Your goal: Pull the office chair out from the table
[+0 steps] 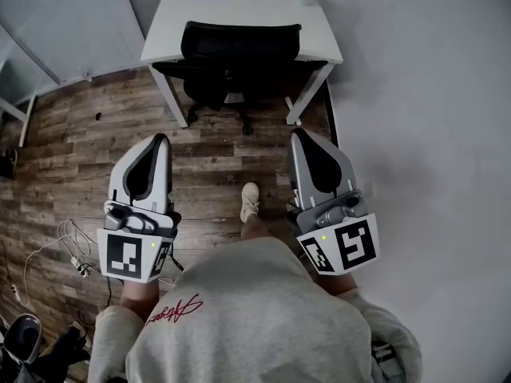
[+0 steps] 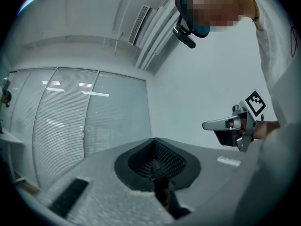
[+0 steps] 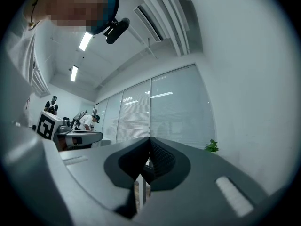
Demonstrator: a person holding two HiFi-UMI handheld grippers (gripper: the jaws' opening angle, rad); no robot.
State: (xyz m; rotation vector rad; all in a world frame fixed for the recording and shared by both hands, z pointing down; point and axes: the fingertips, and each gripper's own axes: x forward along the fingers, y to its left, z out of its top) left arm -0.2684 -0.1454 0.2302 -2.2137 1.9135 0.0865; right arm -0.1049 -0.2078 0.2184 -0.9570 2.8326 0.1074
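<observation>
The black mesh office chair point(image 1: 239, 50) sits tucked under the far white table point(image 1: 164, 30). Open brown wood floor point(image 1: 207, 154) lies before left gripper point(image 1: 162, 140) and right gripper point(image 1: 297, 134), both jaws pinched together.

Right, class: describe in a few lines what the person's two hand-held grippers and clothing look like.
The left hand-held gripper and right hand-held gripper are matching light grey tapered shells with black teardrop insets. Each carries a white cube with black square markers and a small green light. The person wears a grey sweatshirt with red script.
</observation>
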